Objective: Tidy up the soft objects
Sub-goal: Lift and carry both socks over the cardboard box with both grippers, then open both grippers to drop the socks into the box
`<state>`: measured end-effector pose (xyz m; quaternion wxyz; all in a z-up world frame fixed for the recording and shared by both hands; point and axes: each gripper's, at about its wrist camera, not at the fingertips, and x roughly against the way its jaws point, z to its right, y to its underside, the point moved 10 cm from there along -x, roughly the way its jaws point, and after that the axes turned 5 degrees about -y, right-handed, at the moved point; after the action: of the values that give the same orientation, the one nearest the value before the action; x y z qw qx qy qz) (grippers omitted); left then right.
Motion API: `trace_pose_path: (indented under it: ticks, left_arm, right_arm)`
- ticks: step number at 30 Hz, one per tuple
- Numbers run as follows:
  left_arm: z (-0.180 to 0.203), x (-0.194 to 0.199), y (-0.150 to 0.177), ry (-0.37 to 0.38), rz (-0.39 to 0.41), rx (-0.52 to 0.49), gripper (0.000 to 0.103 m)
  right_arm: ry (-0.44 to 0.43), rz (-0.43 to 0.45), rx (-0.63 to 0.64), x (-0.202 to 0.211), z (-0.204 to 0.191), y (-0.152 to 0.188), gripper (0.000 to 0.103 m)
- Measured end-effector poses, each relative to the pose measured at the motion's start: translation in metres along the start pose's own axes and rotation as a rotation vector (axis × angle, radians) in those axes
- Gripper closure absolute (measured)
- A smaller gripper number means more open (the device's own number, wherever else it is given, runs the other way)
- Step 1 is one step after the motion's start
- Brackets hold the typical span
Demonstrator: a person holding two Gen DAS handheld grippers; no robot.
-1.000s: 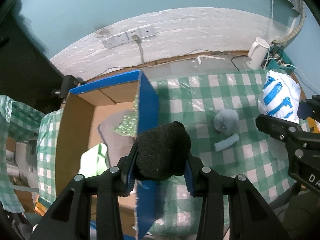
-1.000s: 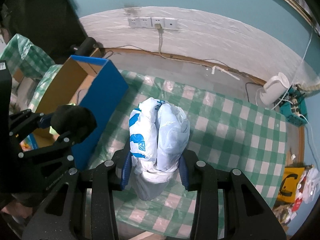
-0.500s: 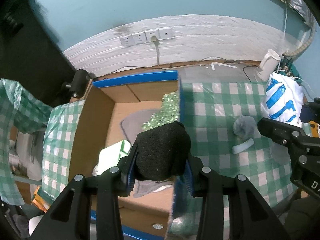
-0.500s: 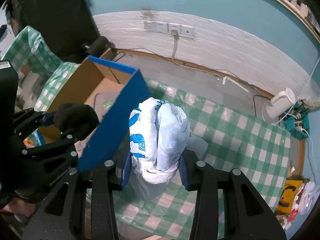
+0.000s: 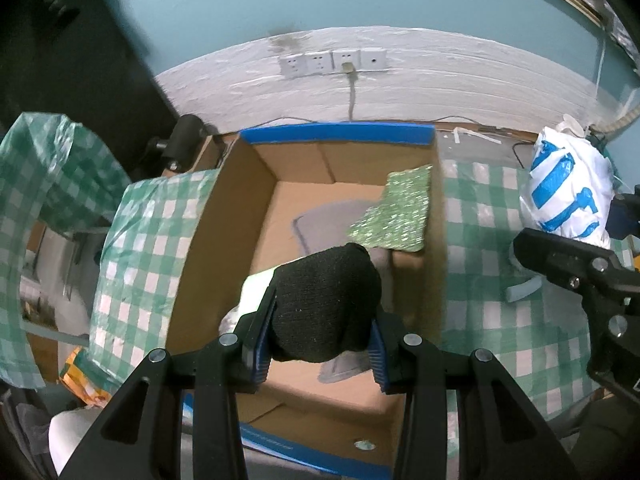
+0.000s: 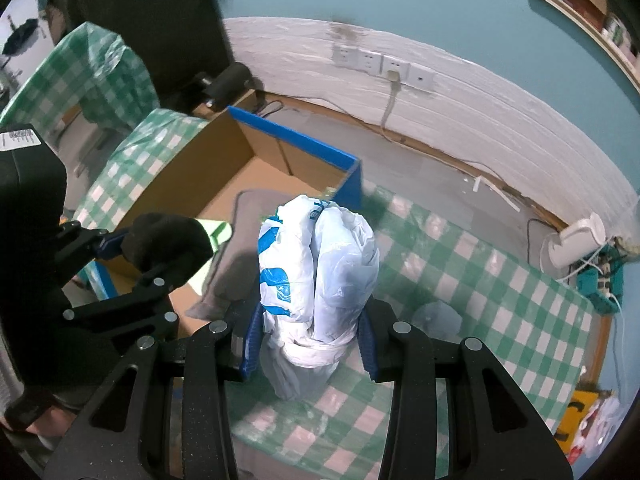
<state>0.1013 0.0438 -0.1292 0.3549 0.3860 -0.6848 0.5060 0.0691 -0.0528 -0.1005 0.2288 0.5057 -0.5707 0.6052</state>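
A table [image 5: 500, 320] under a green-and-white checked plastic cloth fills the near ground, and a second surface in the same cloth [image 5: 48, 184] stands at the far left. Behind them runs a teal wall with a white plastic-covered band along its foot, carrying a row of white wall sockets [image 5: 332, 62] with one grey cable plugged in. A white electric kettle [image 6: 576, 240] sits on the floor at the far right.

An open brown cardboard box with blue outer faces [image 5: 336, 136] stands at the table's left. Inside it lie a grey flat cloth [image 5: 332, 220], a glittery green sheet [image 5: 396, 214] leaning on the right wall, and something pale green that is mostly hidden.

The left tongs [image 5: 320, 340] are clamped on a rolled black knitted sock [image 5: 326, 300], held above the inside of the box. Its long axis runs along the fingers, rounded end pointing away towards the far wall of the box.

The right tongs [image 6: 308, 340] grip a bundled white plastic bag with blue print [image 6: 316, 260] near its knotted lower end. The bundle stands lengthwise along the fingers, its rounded top pointing away, over the box's right edge.

On the cloth to the right lie a grey-blue soft ball [image 6: 438, 316] and a pale blue foam stick [image 5: 524, 292], near each other.
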Motion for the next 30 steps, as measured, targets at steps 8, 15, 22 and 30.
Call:
trace_pose_path:
  ticks: [8,15,22,30]
  left_arm:
    - [-0.035,-0.020,0.015,-0.024,-0.047,0.059,0.062]
    - [-0.054,-0.041,0.027,-0.037,-0.098,0.103,0.061]
    - [-0.068,-0.052,0.034,-0.077,-0.130,0.131,0.038]
    - [-0.073,-0.045,0.028,-0.079,-0.116,0.152,0.031]
  right_arm:
    - [-0.034,-0.026,0.026,-0.020,-0.030,-0.015,0.064]
    - [-0.058,-0.066,0.034,-0.048,-0.049,-0.024,0.063]
    - [-0.055,-0.068,0.009,-0.067,-0.053,-0.031,0.049]
    - [-0.041,-0.049,0.003,-0.068,-0.044,-0.036,0.046]
